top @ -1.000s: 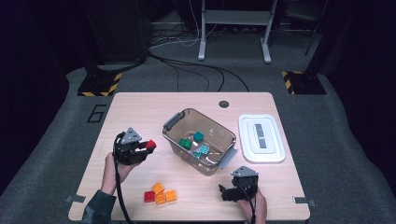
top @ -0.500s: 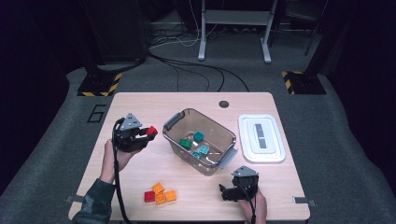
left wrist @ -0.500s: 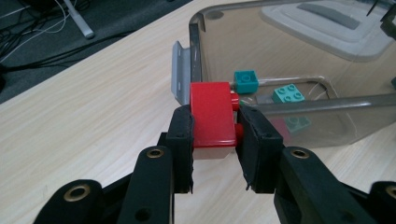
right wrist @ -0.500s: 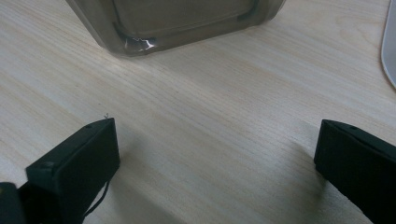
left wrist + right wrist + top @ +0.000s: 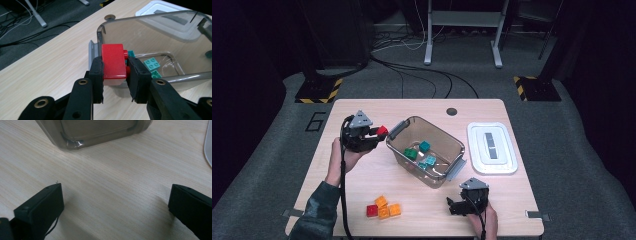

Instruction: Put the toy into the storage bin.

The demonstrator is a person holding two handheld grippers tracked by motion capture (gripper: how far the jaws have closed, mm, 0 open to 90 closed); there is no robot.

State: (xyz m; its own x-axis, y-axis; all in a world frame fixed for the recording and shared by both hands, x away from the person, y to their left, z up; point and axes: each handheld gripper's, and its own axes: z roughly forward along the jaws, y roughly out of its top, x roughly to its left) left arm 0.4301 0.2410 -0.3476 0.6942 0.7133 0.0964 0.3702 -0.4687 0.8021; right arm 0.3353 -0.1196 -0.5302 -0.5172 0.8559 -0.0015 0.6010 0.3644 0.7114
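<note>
A: While the clear bin [image 5: 426, 152] sits mid-table, where's the red brick [image 5: 113, 63]?
B: Clamped in left gripper [image 5: 373, 135], just left of bin's rim, above table.
A: Right gripper [image 5: 455, 206]?
B: Jaws wide, nothing in em, near edge.

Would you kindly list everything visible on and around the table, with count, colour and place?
Red brick: one, red, clamped in the left gripper beside the bin's left end.
Bin: one, clear, table centre.
Bricks in the bin: about four, green and teal.
Loose bricks: four, one red, three orange, near edge of table.
Lid: one, white, right of the bin.
Table: one, light wood.
Left gripper: black, shut on the red brick.
Right gripper: black, open, resting low near the table's front edge.
</note>
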